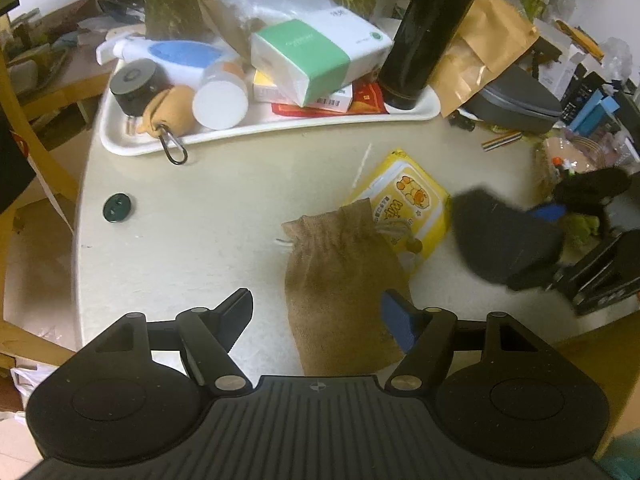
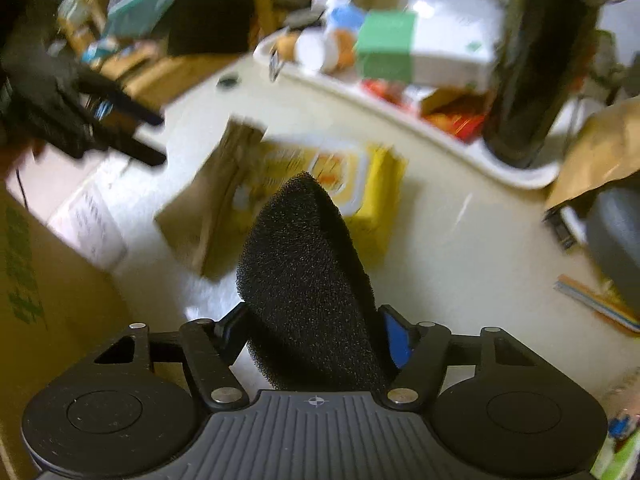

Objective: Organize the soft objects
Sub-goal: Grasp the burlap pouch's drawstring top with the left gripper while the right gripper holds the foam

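A brown burlap drawstring pouch [image 1: 340, 276] lies on the beige table, its mouth resting on a yellow wet-wipes pack [image 1: 412, 204]. My left gripper [image 1: 320, 312] is open just above the table, its fingers on either side of the pouch's bottom end. My right gripper [image 2: 314, 328] is shut on a black foam sponge [image 2: 304, 280] and holds it above the table; it shows in the left wrist view [image 1: 500, 240] at the right. The pouch [image 2: 208, 208] and wipes pack [image 2: 360, 184] show blurred in the right wrist view.
A white tray [image 1: 132, 148] at the back holds a green-and-white tissue box [image 1: 316, 60], a black bottle [image 1: 428, 36], a white jar, a tan pouch with a carabiner [image 1: 168, 112] and more. A dark green button [image 1: 117, 208] lies left. Clutter and a grey case [image 1: 516, 100] stand right.
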{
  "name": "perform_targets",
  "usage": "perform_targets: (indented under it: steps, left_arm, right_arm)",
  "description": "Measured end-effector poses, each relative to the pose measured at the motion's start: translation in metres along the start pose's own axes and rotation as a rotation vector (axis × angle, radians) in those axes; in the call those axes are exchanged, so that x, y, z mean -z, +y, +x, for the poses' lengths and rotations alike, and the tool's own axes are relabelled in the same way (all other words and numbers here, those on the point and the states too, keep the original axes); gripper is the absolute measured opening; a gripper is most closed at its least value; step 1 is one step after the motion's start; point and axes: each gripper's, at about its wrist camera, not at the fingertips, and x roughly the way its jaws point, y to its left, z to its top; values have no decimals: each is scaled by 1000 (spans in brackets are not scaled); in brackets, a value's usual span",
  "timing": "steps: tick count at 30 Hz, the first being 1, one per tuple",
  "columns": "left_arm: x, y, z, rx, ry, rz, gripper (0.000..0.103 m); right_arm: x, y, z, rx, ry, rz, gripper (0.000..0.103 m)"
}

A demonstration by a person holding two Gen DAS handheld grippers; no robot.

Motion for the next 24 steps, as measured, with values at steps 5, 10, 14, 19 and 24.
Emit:
perform_targets:
  steps: [5, 10, 14, 19, 24]
  left_arm:
    - [-2, 3, 17, 39, 13, -3, 70]
    - [0, 9, 37, 72, 45, -3, 70]
    - [5, 13, 52, 96, 74, -12, 69]
    - [7, 8, 55, 90, 62, 19, 28]
    - [5, 5, 51, 64, 61, 31, 1]
  right_arm:
    - [-3, -5, -21, 43, -87, 19, 70]
    - [-3, -7, -25, 54, -102, 22, 70]
    - [0, -7, -25, 63, -96, 14, 70]
    - [1, -5, -29, 69, -109, 6, 70]
    - [1, -4, -32, 81, -119, 3, 70]
